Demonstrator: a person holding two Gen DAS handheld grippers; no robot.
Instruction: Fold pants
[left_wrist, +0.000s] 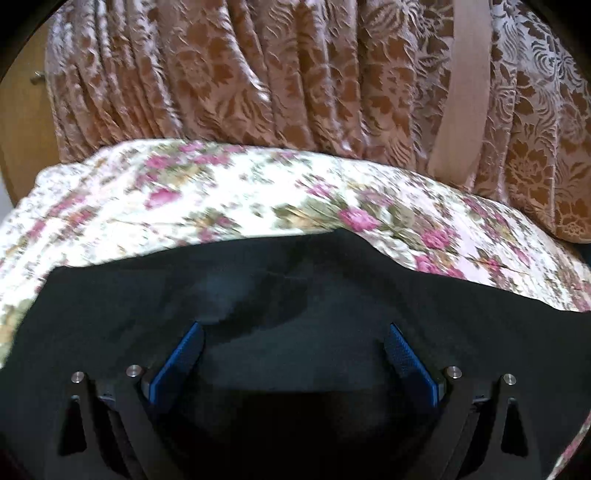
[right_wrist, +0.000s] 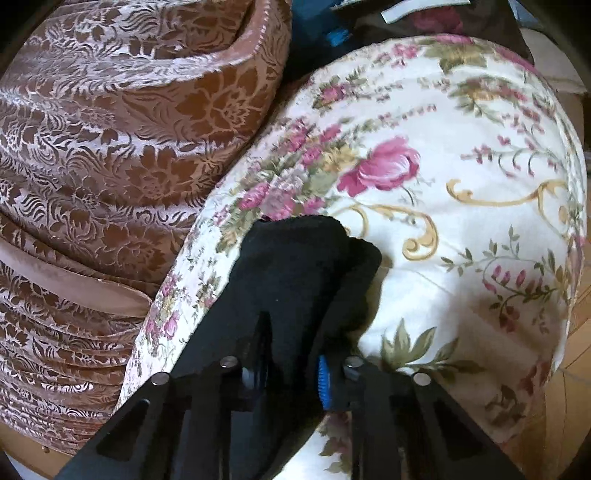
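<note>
Pinching black pants (right_wrist: 295, 269) that run up-frame (bunched), the right tool (right_wrist: 291, 373) grips; left tool (left_wrist: 293, 343) gapes.

Matt black cloth pants (left_wrist: 295, 295). Printed floral cotton-like sheet (left_wrist: 221, 192), smooth. Shiny embossed brown curtain (left_wrist: 258, 74), upper frame. Rough knurled blue pads (left_wrist: 406, 354); bare metal bolts (left_wrist: 133, 370).

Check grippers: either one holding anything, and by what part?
Right gripper is shut on the black pants, pinching a bunched end. Left gripper is open above them, holding nothing.
</note>
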